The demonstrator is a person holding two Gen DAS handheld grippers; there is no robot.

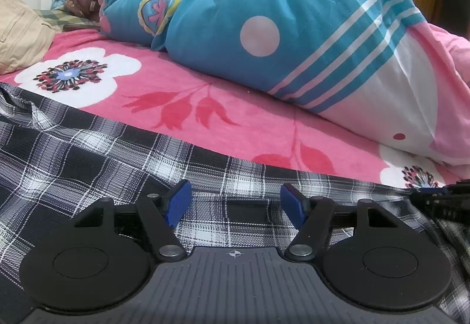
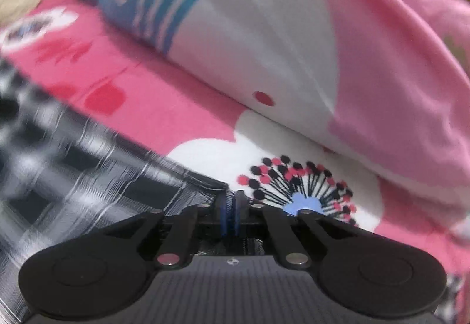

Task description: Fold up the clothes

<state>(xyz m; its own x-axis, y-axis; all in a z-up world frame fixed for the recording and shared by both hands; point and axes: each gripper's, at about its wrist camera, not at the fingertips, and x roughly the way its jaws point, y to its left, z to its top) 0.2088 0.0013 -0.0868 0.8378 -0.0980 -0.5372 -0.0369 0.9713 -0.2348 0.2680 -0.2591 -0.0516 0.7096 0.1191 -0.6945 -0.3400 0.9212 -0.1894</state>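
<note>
1. Two grippers in view, both low over a black-and-white plaid shirt (image 1: 117, 153) spread on a pink floral bedsheet (image 1: 164, 86).
2. Left gripper (image 1: 235, 208): jaws apart, blue pads (image 1: 177, 203) clear of the cloth, nothing between them.
3. Right gripper (image 2: 232, 213): pads nearly together with a thin gap at the shirt's edge (image 2: 202, 181); can't tell if cloth is pinched. View is motion-blurred.
4. Blue, white and pink rolled duvet (image 1: 264, 24) lies beyond the shirt; beige trousers (image 1: 20, 36) far left.
</note>
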